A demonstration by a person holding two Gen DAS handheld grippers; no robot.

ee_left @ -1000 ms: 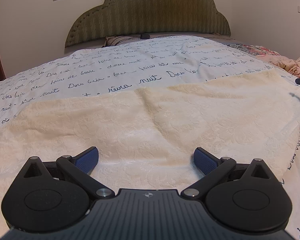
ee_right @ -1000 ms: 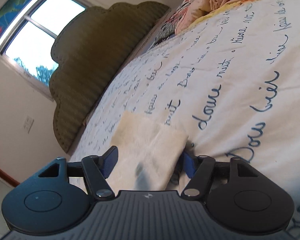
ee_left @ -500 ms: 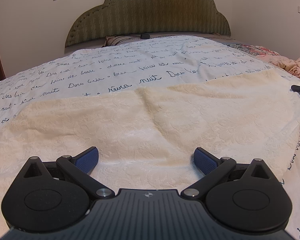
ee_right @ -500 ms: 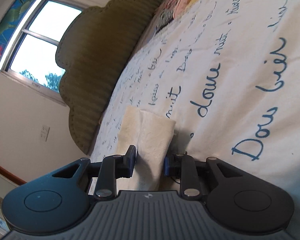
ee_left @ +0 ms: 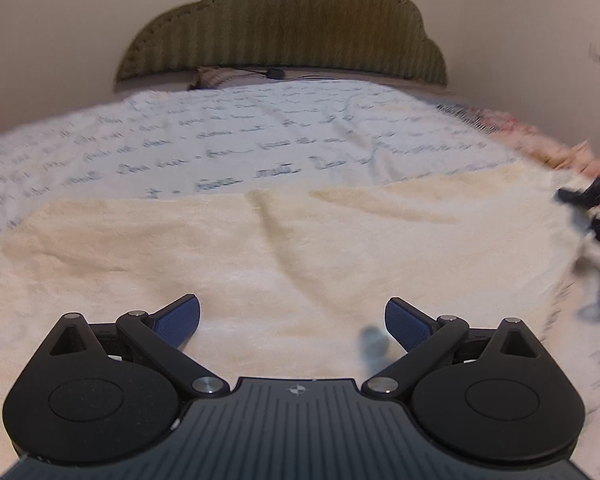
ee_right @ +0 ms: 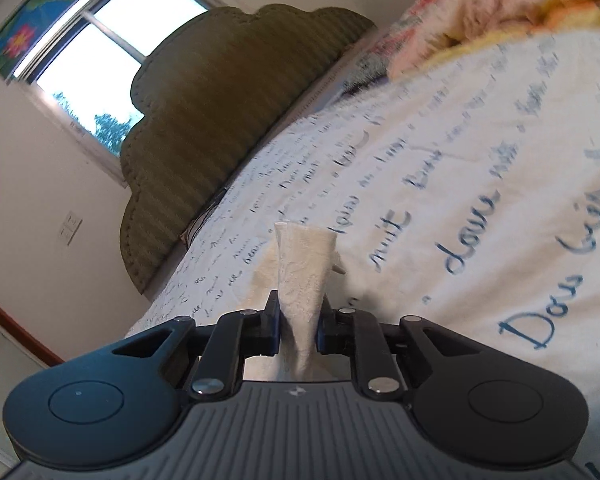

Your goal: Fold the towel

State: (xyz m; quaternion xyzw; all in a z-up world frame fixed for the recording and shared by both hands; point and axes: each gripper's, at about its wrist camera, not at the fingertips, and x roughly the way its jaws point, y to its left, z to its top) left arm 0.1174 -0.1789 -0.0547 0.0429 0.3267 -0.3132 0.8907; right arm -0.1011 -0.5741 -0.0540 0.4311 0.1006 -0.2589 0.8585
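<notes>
A cream towel (ee_left: pixel 284 248) lies spread across the bed, with a crease running down its middle. My left gripper (ee_left: pixel 292 322) hovers open over the towel's near part, nothing between its blue pads (ee_left: pixel 180 318). In the right wrist view my right gripper (ee_right: pixel 299 322) is shut on a bunched corner of the towel (ee_right: pixel 304 264), which stands up between the jaws. That right gripper (ee_left: pixel 592 208) appears blurred at the far right edge of the left wrist view, at the towel's right end.
The bed carries a white cover with blue handwriting (ee_left: pixel 260 136) (ee_right: pixel 480 208). A green padded headboard (ee_left: pixel 296 28) (ee_right: pixel 220 112) stands at the far end. Pink and yellow bedding (ee_right: pixel 500 4) is piled at the right. A window (ee_right: pixel 100 52) is behind the headboard.
My right gripper closed on the towel's corner and lifted it, tilting its view. The left gripper stayed open and shifted slightly; its view is now blurred.
</notes>
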